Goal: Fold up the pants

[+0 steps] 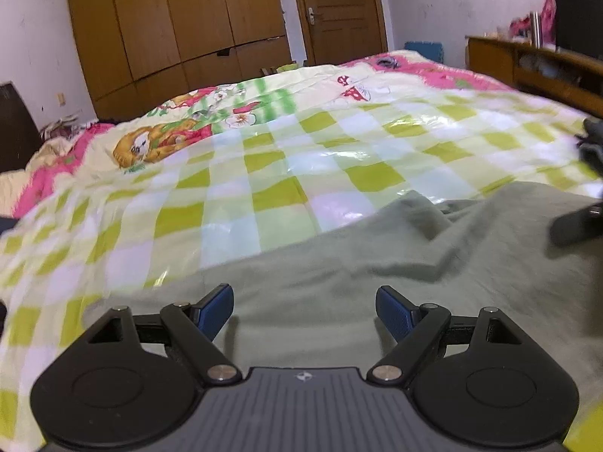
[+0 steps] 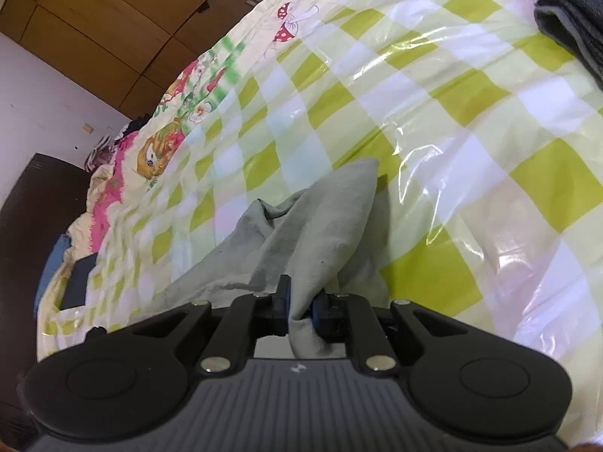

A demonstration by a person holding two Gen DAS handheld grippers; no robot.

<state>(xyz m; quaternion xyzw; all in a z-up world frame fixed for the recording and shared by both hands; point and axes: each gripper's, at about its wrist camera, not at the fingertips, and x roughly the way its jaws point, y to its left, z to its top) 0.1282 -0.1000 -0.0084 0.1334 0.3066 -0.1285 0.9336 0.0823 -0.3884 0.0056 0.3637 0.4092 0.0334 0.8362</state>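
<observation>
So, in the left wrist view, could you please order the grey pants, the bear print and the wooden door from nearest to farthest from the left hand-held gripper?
1. Grey pants, directly beneath the open left hand-held gripper.
2. Bear print, mid-bed, left.
3. Wooden door, far wall.

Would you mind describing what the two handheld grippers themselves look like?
The left gripper and right gripper look alike: black linkage arms with silver pivot pins, blue textured finger pads, two round black housings, and a grey ribbed centre plate bearing a small white logo. No cables or sleeves show.
</observation>
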